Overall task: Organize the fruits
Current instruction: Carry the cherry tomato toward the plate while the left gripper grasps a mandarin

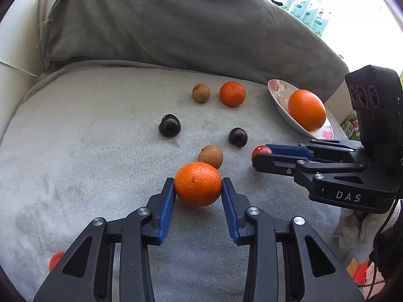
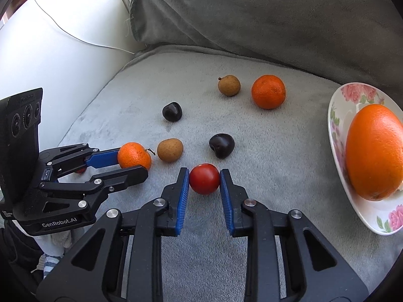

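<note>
My left gripper (image 1: 198,185) is shut on a tangerine (image 1: 198,183) on the grey cushion; it also shows in the right wrist view (image 2: 134,159). My right gripper (image 2: 204,179) is shut on a red tomato (image 2: 204,179), seen partly behind its fingers in the left wrist view (image 1: 260,151). Loose on the cushion lie a second tangerine (image 2: 268,91), two brown longans (image 2: 229,85) (image 2: 170,150) and two dark plums (image 2: 172,111) (image 2: 222,145). A large orange (image 2: 374,152) sits in a floral plate (image 2: 337,130) at the right.
A grey back cushion (image 1: 189,25) rises behind the fruit. A white wall or armrest (image 2: 63,58) with a thin cord is at the left. Another small red fruit (image 1: 56,260) lies by my left gripper's base. Packets (image 1: 304,7) stand at the far right.
</note>
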Motion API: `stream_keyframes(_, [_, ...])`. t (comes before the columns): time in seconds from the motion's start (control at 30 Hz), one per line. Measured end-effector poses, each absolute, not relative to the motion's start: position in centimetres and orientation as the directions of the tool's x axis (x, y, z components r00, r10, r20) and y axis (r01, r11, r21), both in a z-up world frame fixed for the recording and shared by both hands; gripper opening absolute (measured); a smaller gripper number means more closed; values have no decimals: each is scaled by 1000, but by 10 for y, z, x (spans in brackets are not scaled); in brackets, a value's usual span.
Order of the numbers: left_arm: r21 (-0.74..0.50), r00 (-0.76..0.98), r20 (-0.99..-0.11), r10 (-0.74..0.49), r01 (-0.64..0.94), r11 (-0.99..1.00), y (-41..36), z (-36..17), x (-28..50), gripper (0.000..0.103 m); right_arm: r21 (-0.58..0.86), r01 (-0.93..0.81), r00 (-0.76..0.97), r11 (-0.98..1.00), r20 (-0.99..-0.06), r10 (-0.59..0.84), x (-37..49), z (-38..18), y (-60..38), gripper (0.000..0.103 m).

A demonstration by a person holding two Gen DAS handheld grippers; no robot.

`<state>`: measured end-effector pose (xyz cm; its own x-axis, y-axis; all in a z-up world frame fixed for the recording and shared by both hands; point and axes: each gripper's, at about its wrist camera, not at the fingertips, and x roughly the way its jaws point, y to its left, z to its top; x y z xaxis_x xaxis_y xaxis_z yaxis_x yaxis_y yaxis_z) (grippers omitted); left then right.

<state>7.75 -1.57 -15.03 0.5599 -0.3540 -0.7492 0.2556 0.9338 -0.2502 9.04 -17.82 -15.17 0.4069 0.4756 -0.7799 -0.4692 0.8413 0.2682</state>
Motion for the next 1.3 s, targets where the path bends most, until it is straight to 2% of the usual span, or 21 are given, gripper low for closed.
stream_keyframes(0.57, [-253,597,-700,-393,308,917,-35,-122,80,35,279,-381,544,882,-704,458,60,-109,-245,26])
stream_keyframes(1.3, [-253,577,-638,-509,467,847,-129,-83,128,35,273,-233,660,934,-661,358,76,-87,-332,26])
